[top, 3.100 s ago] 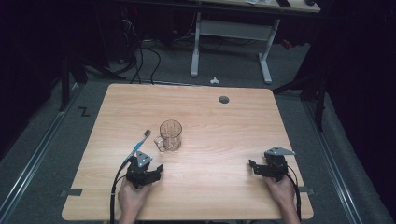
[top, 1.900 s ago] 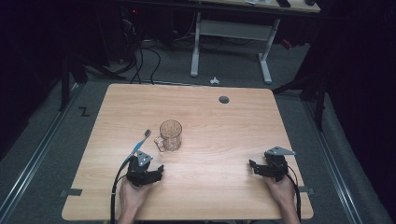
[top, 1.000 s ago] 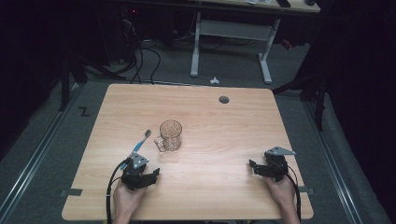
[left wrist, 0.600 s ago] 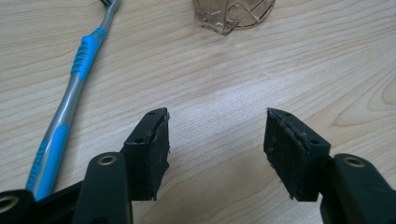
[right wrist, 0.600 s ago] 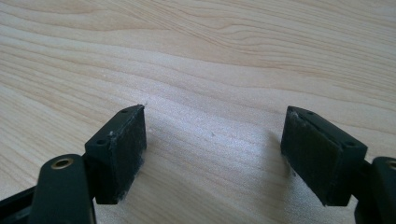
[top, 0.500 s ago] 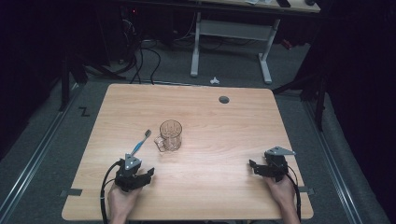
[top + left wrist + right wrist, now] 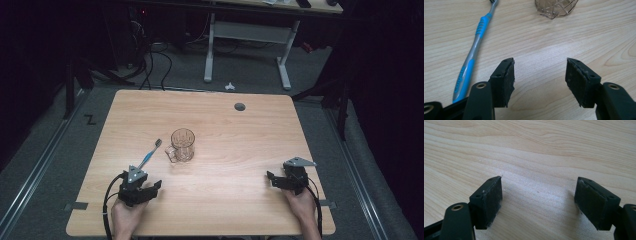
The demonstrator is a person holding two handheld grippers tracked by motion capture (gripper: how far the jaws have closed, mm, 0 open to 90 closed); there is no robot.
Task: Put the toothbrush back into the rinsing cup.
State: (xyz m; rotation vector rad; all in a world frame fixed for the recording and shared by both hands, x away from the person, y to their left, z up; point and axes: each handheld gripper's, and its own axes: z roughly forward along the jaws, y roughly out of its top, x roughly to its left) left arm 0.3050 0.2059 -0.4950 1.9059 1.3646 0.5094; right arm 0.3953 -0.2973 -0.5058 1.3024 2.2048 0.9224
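High view: left gripper (image 7: 150, 186) sits near the table's (image 7: 240, 135) front-left corner, jaws wide and empty, toothbrush (image 7: 149, 156) lying just ahead, apart. Right gripper (image 7: 272, 179) rests near the front-right corner, jaws wide, empty.

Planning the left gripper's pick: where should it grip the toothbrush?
Probably mid-handle, on the blue grip of the toothbrush, coming from above with jaws across it. It lies flat on the table, slim, clear of the mug, just beside the open left gripper.

Bright tabletop, dark blurry surroundings
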